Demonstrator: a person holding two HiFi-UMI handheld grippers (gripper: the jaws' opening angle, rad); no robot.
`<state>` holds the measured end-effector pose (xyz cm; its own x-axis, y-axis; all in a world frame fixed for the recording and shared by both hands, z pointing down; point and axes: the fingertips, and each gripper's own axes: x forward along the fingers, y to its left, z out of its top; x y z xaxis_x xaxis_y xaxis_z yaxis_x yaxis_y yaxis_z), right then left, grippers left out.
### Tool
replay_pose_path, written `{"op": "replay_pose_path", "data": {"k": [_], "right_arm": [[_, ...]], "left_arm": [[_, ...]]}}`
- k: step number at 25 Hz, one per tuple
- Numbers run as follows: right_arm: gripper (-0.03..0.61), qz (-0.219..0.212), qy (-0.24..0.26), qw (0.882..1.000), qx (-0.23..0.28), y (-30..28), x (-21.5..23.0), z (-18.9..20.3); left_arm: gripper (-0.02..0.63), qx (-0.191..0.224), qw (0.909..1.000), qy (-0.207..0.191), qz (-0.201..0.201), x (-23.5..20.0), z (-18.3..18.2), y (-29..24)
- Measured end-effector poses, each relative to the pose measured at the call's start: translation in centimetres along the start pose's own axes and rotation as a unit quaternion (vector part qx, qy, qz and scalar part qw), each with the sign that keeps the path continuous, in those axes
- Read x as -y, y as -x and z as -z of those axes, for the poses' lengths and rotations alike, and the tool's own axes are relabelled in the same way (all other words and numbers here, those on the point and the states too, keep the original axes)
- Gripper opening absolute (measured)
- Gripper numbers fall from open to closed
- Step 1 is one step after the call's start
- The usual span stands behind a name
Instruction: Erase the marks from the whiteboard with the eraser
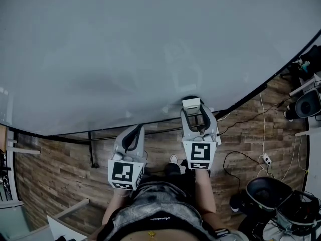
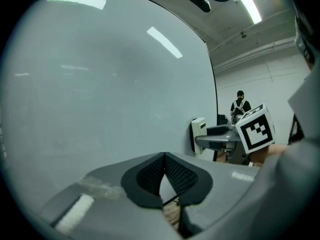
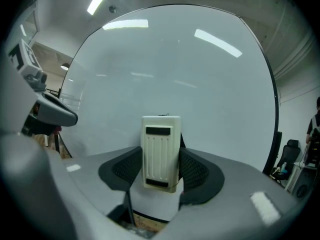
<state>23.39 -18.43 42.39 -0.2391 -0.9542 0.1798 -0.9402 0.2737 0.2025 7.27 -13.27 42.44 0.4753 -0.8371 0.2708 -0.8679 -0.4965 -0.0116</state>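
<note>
Wood-plank floor [image 1: 60, 174] runs along the bottom of the head view, and the whiteboard [image 1: 150, 49] fills everything above it.

The right gripper [image 3: 160, 166] is clamped on the eraser [image 3: 160, 151], one jaw on each long side. The cream ribbed back faces the camera, so the wiping pad is turned toward the board. Holding it by the sides leaves the whole pad free to lie flat on the surface. In the head view the eraser sits just above the board's dark lower edge, a little right of centre. In the left gripper view, at mid right, its dark pad side seems to lie against the board, though I cannot be sure of contact.

The left gripper [image 2: 164, 176] has its jaws closed together with nothing between them. It hangs lower left of the right one in the head view, off the board, probably kept aside so the wiping arm has room.

Across the board I see no clear pen marks, only faint cloudy patches above the eraser near the centre. The wiping looks nearly or wholly done.

Cables [image 1: 251, 157] trail on the floor at lower right.
</note>
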Motion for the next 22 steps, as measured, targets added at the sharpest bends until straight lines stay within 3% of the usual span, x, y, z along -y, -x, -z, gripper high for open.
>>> {"op": "replay_pose_path", "data": {"k": [4, 9, 18, 22], "right_arm": [[0.241, -0.003, -0.005, 1.000, 0.002, 0.0, 0.2, -0.3], [0.241, -0.026, -0.032, 0.998, 0.039, 0.6, -0.7, -4.7], [0.238, -0.042, -0.003, 0.992, 0.117, 1.9, -2.7, -13.2], [0.238, -0.033, 0.001, 0.991, 0.131, 1.9, -2.9, -13.9]], "left_arm": [[0.005, -0.003, 1.0000, 0.000, 0.000, 0.0, 0.2, -0.2], [0.005, -0.005, 0.9999, 0.010, 0.000, -0.8, 0.7, 0.1], [0.005, -0.003, 0.9999, 0.007, -0.008, -3.2, 1.4, 2.3], [0.005, -0.004, 1.0000, 0.008, -0.004, -3.1, 1.4, 2.4]]}}
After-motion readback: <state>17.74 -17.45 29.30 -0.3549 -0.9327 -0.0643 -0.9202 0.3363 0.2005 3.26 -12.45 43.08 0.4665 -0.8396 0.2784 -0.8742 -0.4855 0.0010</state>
